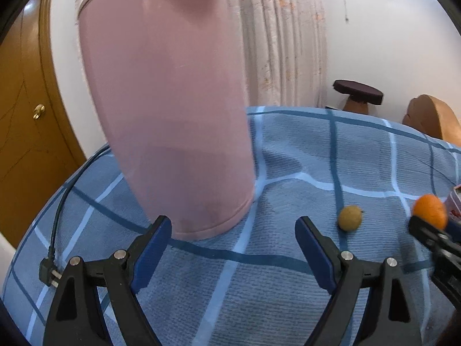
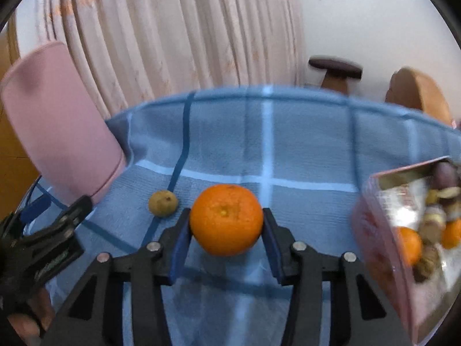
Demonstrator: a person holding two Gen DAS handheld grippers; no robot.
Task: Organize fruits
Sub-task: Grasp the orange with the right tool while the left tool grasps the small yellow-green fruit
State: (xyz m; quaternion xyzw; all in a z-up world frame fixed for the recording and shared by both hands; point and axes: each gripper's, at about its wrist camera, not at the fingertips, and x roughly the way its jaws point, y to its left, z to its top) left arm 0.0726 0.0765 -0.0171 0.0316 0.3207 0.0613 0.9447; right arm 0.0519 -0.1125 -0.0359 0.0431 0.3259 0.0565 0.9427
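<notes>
Right gripper (image 2: 226,226) clamps the orange (image 2: 226,219) just above the blue checked cloth (image 2: 302,150) | left gripper (image 1: 233,248) spread wide, empty, near the pink container (image 1: 164,109) | small brown fruit (image 2: 163,203) lies beside the orange | advice: keep pads level, lift straight, carry right to the box of fruit (image 2: 374,190).

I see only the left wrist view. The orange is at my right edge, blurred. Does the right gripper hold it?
Observer: Yes. In the right wrist view, both pads of the right gripper press on the orange.
Operator: Where is the box? I see only a corner.
Observer: The box is to the right of the orange, and it is open.
Operator: What is inside?
Observer: Two oranges and several brown fruits.
</notes>
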